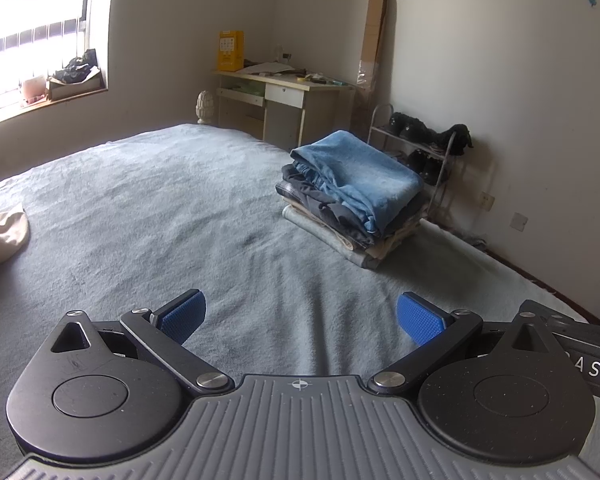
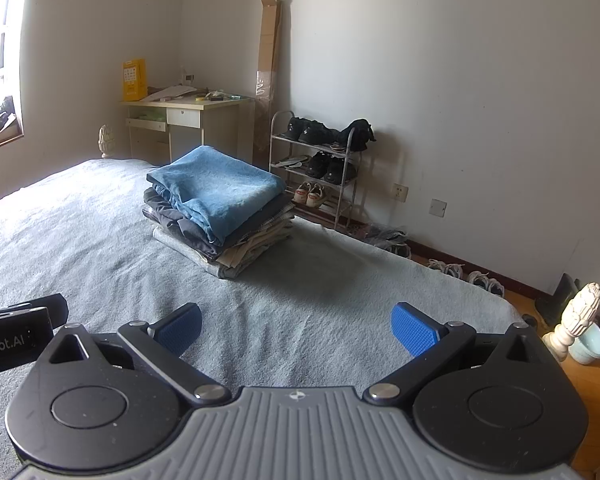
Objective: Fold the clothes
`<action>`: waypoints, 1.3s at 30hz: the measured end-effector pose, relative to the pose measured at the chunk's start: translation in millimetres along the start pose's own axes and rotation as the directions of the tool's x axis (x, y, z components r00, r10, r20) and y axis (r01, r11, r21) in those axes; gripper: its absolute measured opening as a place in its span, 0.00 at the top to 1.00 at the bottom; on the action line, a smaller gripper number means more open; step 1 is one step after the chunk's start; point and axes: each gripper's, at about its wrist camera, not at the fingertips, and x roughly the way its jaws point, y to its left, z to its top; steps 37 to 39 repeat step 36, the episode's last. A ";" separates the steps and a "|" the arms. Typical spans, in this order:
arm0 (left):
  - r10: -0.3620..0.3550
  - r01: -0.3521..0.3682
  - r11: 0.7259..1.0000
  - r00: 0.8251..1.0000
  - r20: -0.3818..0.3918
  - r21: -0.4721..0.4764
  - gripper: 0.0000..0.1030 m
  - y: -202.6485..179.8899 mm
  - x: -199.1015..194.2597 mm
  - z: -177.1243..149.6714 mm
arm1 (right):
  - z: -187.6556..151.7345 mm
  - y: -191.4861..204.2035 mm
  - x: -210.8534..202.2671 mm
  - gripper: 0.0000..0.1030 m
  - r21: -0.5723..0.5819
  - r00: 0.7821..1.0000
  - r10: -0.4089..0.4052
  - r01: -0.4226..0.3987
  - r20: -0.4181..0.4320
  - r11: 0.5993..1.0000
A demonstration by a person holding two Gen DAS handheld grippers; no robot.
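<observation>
A stack of folded clothes rests on the far right part of the grey-blue bed cover, topped by a folded blue garment. A beige garment lies unfolded at the bed's left edge, partly cut off. My left gripper hovers over bare cover, open and holding nothing, well short of the stack. My right gripper is open too, empty, with the stack ahead and to its left. The left gripper's body shows at the left edge of the right wrist view.
A desk with a yellow box stands past the bed's far end. A shoe rack and a tall cardboard box line the right wall. Shoes lie along the floor by the bed. A white bedpost finial stands at right.
</observation>
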 end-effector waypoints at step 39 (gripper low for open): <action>0.002 -0.002 1.000 1.000 -0.007 -0.001 0.00 1.4 -1.1 -0.8 | 1.2 -0.8 1.0 0.00 0.005 1.000 0.001 -0.001 -0.008 1.000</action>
